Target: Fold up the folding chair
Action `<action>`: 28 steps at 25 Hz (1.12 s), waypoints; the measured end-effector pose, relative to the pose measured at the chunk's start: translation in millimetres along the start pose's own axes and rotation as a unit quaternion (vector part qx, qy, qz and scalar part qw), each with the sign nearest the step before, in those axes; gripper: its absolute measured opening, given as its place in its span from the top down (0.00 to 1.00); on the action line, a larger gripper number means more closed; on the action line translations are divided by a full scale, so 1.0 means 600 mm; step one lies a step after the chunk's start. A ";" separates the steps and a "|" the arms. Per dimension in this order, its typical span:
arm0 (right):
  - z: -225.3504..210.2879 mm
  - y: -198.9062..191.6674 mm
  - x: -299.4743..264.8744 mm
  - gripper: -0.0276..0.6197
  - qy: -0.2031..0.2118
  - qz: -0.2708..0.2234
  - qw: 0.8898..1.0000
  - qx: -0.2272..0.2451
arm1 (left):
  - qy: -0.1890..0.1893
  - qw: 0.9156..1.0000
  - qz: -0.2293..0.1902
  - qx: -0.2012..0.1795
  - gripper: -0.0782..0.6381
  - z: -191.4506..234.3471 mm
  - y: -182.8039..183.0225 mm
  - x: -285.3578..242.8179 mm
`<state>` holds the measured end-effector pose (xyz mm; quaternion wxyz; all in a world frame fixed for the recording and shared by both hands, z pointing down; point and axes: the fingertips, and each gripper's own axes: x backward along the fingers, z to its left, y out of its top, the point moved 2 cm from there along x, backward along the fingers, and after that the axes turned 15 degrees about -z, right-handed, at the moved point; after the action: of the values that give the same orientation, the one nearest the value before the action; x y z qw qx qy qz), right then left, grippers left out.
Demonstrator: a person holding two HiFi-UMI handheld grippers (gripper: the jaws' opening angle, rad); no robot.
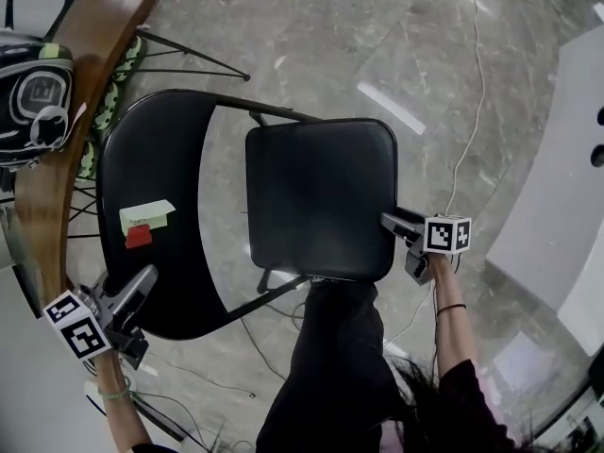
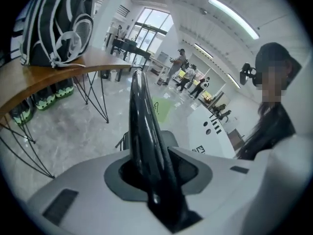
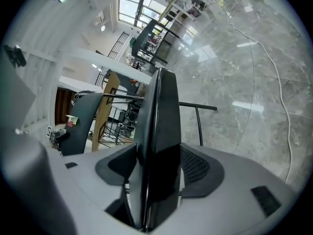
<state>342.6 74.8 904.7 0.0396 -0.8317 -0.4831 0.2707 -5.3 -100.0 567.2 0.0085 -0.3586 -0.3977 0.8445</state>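
The black folding chair stands on the marble floor below me. Its seat (image 1: pixel 321 196) is tilted, and its curved backrest (image 1: pixel 151 168) is to the left. My left gripper (image 1: pixel 142 289) is at the lower left, shut on the backrest's top edge. In the left gripper view that black edge (image 2: pixel 142 111) runs up between the pads of the left gripper (image 2: pixel 154 180). My right gripper (image 1: pixel 392 223) is shut on the seat's front edge. In the right gripper view the seat (image 3: pixel 164 116) stands edge-on between the pads of the right gripper (image 3: pixel 156 175), with the backrest (image 3: pixel 80 116) behind it at the left.
A wooden table (image 1: pixel 94 45) on thin black legs (image 1: pixel 189 59) stands at the left, right by the backrest, with a black backpack (image 1: pixel 33 92) on it. Green (image 1: pixel 146 215) and red (image 1: pixel 138 236) notes are stuck on the backrest. A white cable (image 1: pixel 472 130) crosses the floor. A white counter (image 1: pixel 566 187) is at the right.
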 end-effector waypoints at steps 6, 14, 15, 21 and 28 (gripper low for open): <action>0.079 0.011 -0.008 0.52 0.008 -0.016 1.000 0.002 | 0.023 1.000 -0.006 0.001 0.75 0.009 0.021 0.022; 0.255 0.018 -0.041 0.52 0.020 -0.010 1.000 0.018 | 0.048 0.999 -0.008 0.002 0.75 -0.003 0.084 0.091; 0.273 0.019 -0.042 0.52 0.026 -0.009 0.999 0.018 | 0.054 0.998 -0.007 0.000 0.75 -0.010 0.088 0.093; 0.379 0.021 -0.056 0.52 0.058 -0.004 0.998 0.023 | 0.087 0.996 -0.003 -0.017 0.75 -0.043 0.114 0.111; 0.496 0.007 -0.083 0.52 0.069 0.014 0.997 0.026 | 0.114 0.993 0.005 -0.035 0.75 -0.080 0.130 0.125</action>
<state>181.3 -26.7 670.7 0.0908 -0.8539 -0.4602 0.2256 -10.6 -99.1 449.1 0.0373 -0.4541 -0.4217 0.7839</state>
